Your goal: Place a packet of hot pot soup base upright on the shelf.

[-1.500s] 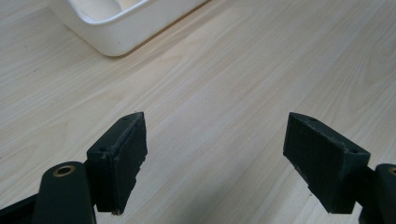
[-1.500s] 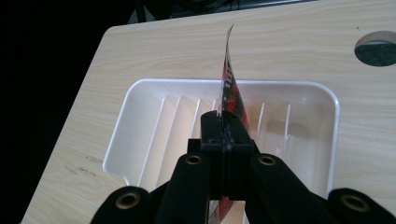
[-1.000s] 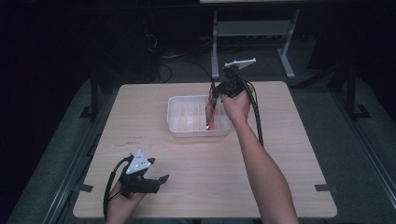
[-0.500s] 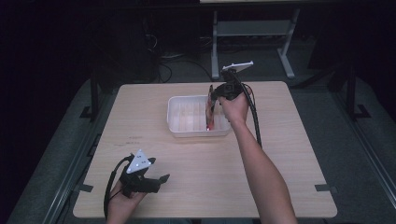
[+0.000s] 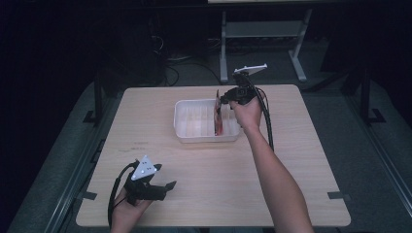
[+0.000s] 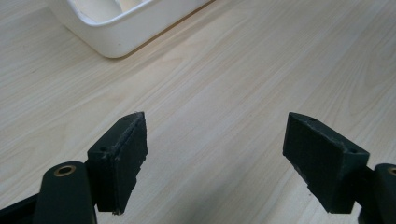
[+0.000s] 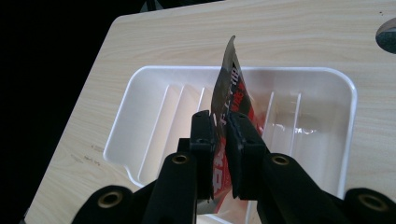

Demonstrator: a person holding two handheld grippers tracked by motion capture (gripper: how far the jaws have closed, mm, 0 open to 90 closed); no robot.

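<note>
A white ribbed plastic tray (image 5: 183, 127) (image 7: 345, 98) sits on the far middle of the wooden table. My right gripper (image 5: 219, 101) (image 7: 221, 125) hangs over the tray's right end, shut on a red and silver foil packet (image 5: 218, 120) (image 7: 228, 88). The packet stands on edge, its lower end down inside the tray. At the table's near left my left gripper (image 5: 167, 188) (image 6: 215, 158) rests low over bare wood, open, nothing between its pads (image 6: 122, 156). A corner of the tray (image 6: 116, 32) lies ahead of it.
The table (image 5: 291, 160) has dark carpet on every side. A metal stand (image 5: 262, 34) and cables lie on the floor beyond the far edge. The right gripper's cable (image 5: 268, 126) trails along the forearm. Bare wood spans the area between the left gripper and the tray.
The right gripper has risen slightly with the packet, drawing it more upright out of the tray. The left gripper has stayed put.
</note>
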